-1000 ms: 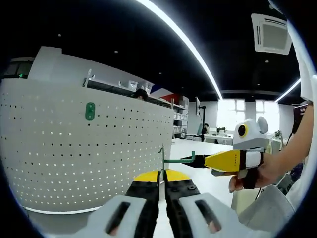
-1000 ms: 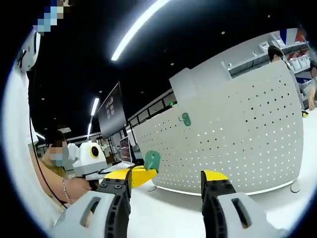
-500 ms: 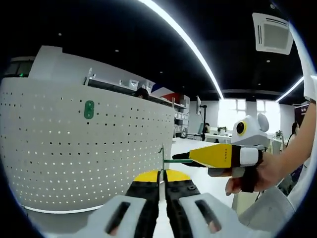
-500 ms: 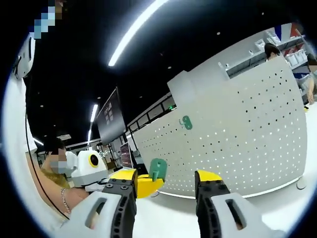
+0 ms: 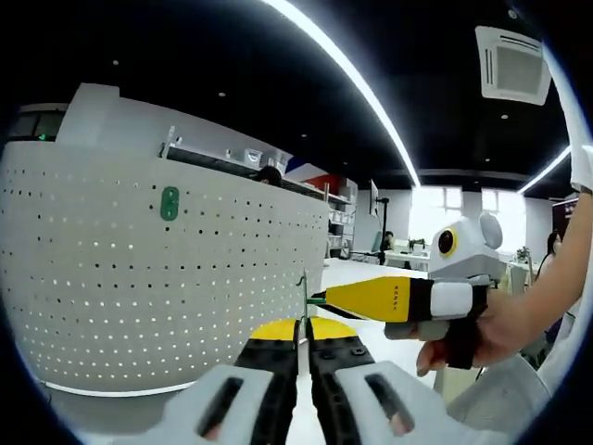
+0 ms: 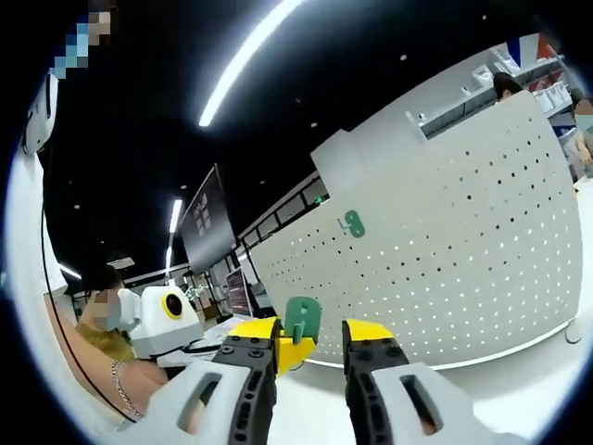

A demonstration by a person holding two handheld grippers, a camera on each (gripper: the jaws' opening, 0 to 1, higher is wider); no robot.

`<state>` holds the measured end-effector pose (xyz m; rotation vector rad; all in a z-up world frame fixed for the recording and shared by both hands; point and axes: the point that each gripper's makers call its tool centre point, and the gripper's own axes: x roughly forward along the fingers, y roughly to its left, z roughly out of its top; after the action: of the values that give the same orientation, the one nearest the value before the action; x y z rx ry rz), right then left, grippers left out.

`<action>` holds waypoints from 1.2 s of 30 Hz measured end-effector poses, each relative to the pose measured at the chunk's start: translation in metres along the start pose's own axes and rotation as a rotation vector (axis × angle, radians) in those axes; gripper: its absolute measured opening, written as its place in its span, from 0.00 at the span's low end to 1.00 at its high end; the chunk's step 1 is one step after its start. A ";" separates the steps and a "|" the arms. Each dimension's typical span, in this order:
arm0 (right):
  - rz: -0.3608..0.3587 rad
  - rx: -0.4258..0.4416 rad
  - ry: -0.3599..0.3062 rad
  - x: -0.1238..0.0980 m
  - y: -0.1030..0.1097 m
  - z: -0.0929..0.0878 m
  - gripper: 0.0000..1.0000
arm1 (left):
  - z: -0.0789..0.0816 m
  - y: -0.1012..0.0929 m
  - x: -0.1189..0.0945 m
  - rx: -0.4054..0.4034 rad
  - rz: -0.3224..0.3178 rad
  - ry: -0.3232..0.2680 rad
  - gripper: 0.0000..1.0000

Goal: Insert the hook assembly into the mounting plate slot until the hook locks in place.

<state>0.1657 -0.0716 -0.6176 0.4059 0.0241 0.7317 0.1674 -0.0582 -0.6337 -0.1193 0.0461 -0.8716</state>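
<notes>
A: State the setting.

B: An office hall with a dark ceiling and long light strips. A curved white perforated panel (image 5: 157,278) stands at the left of the left gripper view, with a small green plate (image 5: 169,204) fixed flat on it. The same plate appears in the right gripper view on the panel's upper part.

A: Left tongs?

B: The left tongs (image 5: 303,345) are together, clamped on the edge of a thin green mounting plate (image 5: 303,297), held upright and seen edge-on.

A: Right tongs?

B: In the left gripper view the right tongs (image 5: 326,298) come in from the right, tips at the plate. In the right gripper view they are narrowly apart around the green piece (image 6: 302,320); whether they grip it, I cannot tell. The hook itself is hidden behind the yellow tips.

A: Step in hand?

B: Judged: both parts are off the table, and the hook assembly is being mated to the plate slot. Locking is not confirmed.

A: Next move?

B: Hold the plate steady, keep the hook square to the slot, and press straight in until it seats.
</notes>
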 end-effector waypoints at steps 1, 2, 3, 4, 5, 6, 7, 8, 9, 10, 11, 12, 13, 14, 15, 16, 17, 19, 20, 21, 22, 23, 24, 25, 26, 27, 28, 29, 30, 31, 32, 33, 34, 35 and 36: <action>0.003 0.001 0.004 0.000 0.001 -0.001 0.17 | 0.000 0.000 0.000 0.001 -0.001 0.000 0.02; 0.006 0.001 0.002 0.001 0.001 -0.001 0.17 | 0.000 0.000 0.000 0.002 -0.001 0.001 0.02; 0.005 0.009 -0.002 0.001 0.002 0.000 0.17 | -0.001 0.000 -0.001 0.001 0.000 0.002 0.02; 0.006 0.014 -0.001 0.001 0.002 -0.001 0.17 | -0.001 0.000 -0.001 0.000 0.002 0.002 0.02; 0.006 0.014 0.002 0.002 0.002 -0.001 0.16 | -0.001 0.000 -0.001 0.000 0.002 0.002 0.02; 0.008 0.010 0.006 0.002 0.003 -0.002 0.15 | 0.000 0.000 -0.001 -0.001 0.001 0.000 0.02; 0.010 0.007 0.012 0.003 0.004 -0.003 0.14 | 0.000 0.000 -0.001 0.001 0.001 0.000 0.02; 0.011 0.008 0.016 0.003 0.005 -0.005 0.13 | 0.000 0.000 -0.001 0.001 0.001 0.000 0.02; 0.011 0.007 0.017 0.003 0.005 -0.006 0.12 | 0.000 -0.001 -0.001 0.001 0.001 -0.001 0.02; 0.012 0.004 0.017 0.003 0.004 -0.006 0.11 | 0.001 0.000 -0.001 -0.001 0.001 -0.002 0.02; 0.010 0.004 0.014 0.004 0.004 -0.006 0.10 | 0.000 0.000 -0.001 0.001 0.002 -0.001 0.02; 0.008 0.007 0.012 0.004 0.004 -0.006 0.10 | 0.000 0.000 -0.001 0.002 0.001 -0.001 0.02; 0.008 0.008 0.012 0.004 0.003 -0.006 0.09 | 0.001 0.000 -0.001 0.001 0.002 -0.002 0.02; 0.008 0.009 0.012 0.004 0.004 -0.006 0.08 | 0.001 0.000 -0.002 0.000 0.003 -0.002 0.02; 0.011 0.008 0.011 0.005 0.004 -0.006 0.07 | 0.001 0.000 -0.002 0.001 0.002 -0.002 0.02; 0.013 0.006 0.011 0.005 0.005 -0.005 0.07 | 0.001 0.001 -0.002 0.004 0.004 -0.002 0.02; 0.014 0.007 0.011 0.006 0.005 -0.005 0.07 | 0.001 0.001 -0.002 0.000 0.005 -0.002 0.02; 0.011 0.009 0.009 0.006 0.004 -0.005 0.06 | 0.001 0.001 -0.002 0.002 0.008 -0.004 0.02; 0.012 0.012 0.009 0.006 0.005 -0.005 0.06 | 0.001 0.001 -0.002 0.002 0.008 -0.004 0.02; 0.013 0.015 0.009 0.006 0.005 -0.005 0.06 | 0.001 0.002 -0.002 0.000 0.008 -0.003 0.02; 0.016 0.015 0.007 0.007 0.006 -0.005 0.05 | 0.001 0.002 -0.002 -0.001 0.007 -0.003 0.02; 0.016 0.015 0.006 0.007 0.006 -0.004 0.05 | 0.001 0.001 -0.003 0.003 0.007 -0.001 0.02; 0.016 0.015 0.005 0.007 0.006 -0.004 0.04 | 0.000 0.001 -0.003 0.002 0.007 -0.001 0.02; 0.017 0.021 0.003 0.007 0.007 -0.004 0.04 | 0.000 0.002 -0.003 0.001 0.008 -0.001 0.02; 0.018 0.022 0.002 0.007 0.008 -0.004 0.03 | 0.000 0.002 -0.003 0.003 0.009 0.000 0.02; 0.019 0.021 0.002 0.008 0.008 -0.004 0.03 | 0.000 0.002 -0.003 0.003 0.010 0.000 0.02; 0.018 0.018 0.002 0.008 0.008 -0.004 0.03 | 0.000 0.002 -0.003 0.004 0.011 -0.001 0.02; 0.019 0.028 0.001 0.008 0.008 -0.004 0.02 | 0.000 0.002 -0.003 0.005 0.011 0.000 0.02; 0.020 0.031 0.000 0.008 0.008 -0.004 0.02 | 0.000 0.002 -0.003 0.005 0.011 -0.001 0.02; 0.020 0.029 0.000 0.008 0.008 -0.004 0.02 | 0.000 0.002 -0.003 0.007 0.011 -0.001 0.02; 0.019 0.028 0.001 0.008 0.008 -0.004 0.02 | 0.000 0.002 -0.003 0.009 0.011 0.000 0.02; 0.017 0.029 0.004 0.008 0.008 -0.005 0.02 | -0.001 0.003 -0.003 0.008 0.012 0.004 0.02; 0.017 0.028 0.005 0.008 0.008 -0.006 0.02 | -0.001 0.003 -0.003 0.007 0.012 0.004 0.02; 0.015 0.028 0.005 0.008 0.007 -0.006 0.02 | -0.001 0.003 -0.003 0.009 0.013 0.004 0.02; 0.015 0.033 0.006 0.008 0.008 -0.006 0.02 | -0.001 0.003 -0.004 0.009 0.013 0.005 0.02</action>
<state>0.1658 -0.0588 -0.6195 0.4361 0.0390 0.7476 0.1671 -0.0539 -0.6351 -0.1079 0.0473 -0.8589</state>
